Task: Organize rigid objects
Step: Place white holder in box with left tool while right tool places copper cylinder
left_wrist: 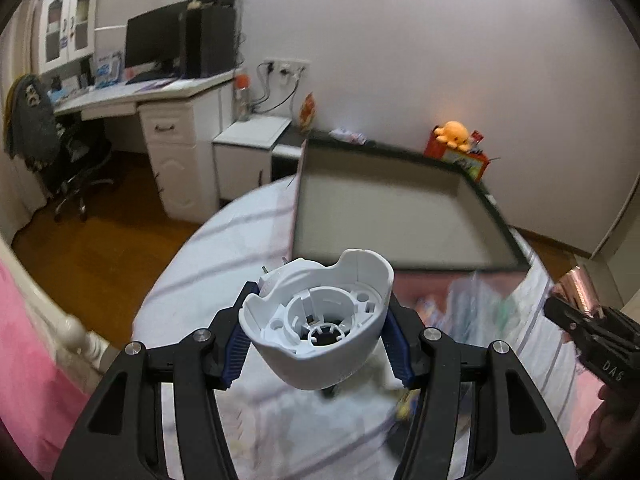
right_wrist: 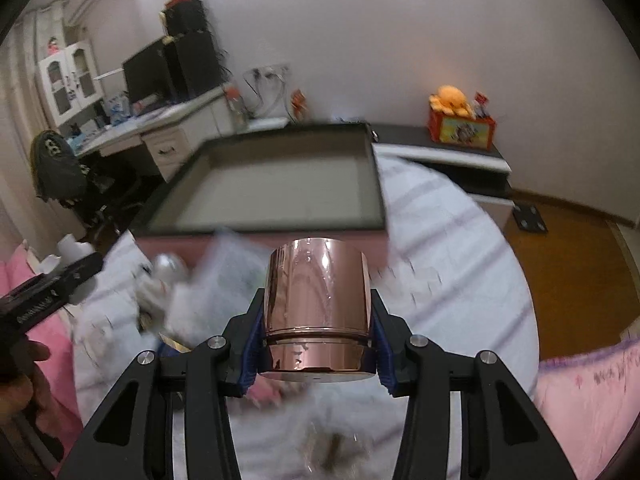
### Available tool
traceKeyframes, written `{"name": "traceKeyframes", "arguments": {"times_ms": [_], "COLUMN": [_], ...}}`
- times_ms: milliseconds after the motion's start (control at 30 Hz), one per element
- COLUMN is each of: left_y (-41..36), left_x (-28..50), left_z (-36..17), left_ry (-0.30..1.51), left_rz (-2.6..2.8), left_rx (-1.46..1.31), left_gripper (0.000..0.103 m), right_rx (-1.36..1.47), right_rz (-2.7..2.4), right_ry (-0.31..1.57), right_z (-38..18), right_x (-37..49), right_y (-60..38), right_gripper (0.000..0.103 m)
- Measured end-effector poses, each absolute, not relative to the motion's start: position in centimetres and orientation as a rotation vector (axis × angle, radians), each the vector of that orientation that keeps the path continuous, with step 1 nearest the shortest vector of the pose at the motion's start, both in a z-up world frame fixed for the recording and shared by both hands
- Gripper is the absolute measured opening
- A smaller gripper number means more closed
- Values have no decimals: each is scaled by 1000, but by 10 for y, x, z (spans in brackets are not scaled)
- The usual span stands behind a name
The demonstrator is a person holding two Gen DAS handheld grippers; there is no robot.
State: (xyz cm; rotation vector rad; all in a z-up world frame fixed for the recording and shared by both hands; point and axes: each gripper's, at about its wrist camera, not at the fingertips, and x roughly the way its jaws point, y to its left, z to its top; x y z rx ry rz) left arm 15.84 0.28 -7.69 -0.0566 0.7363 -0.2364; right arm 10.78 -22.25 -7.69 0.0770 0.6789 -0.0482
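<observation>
My left gripper (left_wrist: pixel 318 332) is shut on a white plastic shell part (left_wrist: pixel 320 320), held above the bed with its hollow ribbed inside facing the camera. My right gripper (right_wrist: pixel 318 324) is shut on a shiny copper-coloured cylinder (right_wrist: pixel 318 304), held above the bed. A dark-rimmed open box (left_wrist: pixel 384 216) with a pale grey inside lies ahead on the bed; it also shows in the right wrist view (right_wrist: pixel 280 188). The right gripper and its cylinder show at the right edge of the left wrist view (left_wrist: pixel 576 300). The left gripper shows at the left edge of the right wrist view (right_wrist: pixel 60 284).
Blurred plastic bags and small items (right_wrist: pixel 208 280) lie on the white striped bedsheet (right_wrist: pixel 448 272) before the box. A pink blanket (left_wrist: pixel 24 360) lies at the sides. A desk with monitor (left_wrist: pixel 160 40), an office chair (left_wrist: pixel 60 148) and a low cabinet with an orange plush (right_wrist: pixel 452 100) stand beyond.
</observation>
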Motion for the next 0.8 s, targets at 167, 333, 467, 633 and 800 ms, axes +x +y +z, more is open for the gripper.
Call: {"name": "traceKeyframes", "arguments": {"times_ms": [167,333,467,633,800], "left_y": [-27,-62,-81,-91,-86], "left_x": [206,259,290,300,292], "left_z": [-65,-80,-110,-123,-118], "left_ry": [736,791,873,910,892], "left_rz": [-281,-303,-310,-307,-273], "left_rx": [-40,-4,24,59,82], "left_gripper": [58,58,58,57,89], "right_rx": [72,96,106,82,76], "right_rz": [3,14,4,-7,-13], "right_ry": [658,740,827,896,918], "right_z": [-56,-69,-93,-113,-121], "right_x": [162,229,259,271,270], "right_y": [-219,-228,-234,-234,-235], "right_gripper": [47,47,47,47,48]}}
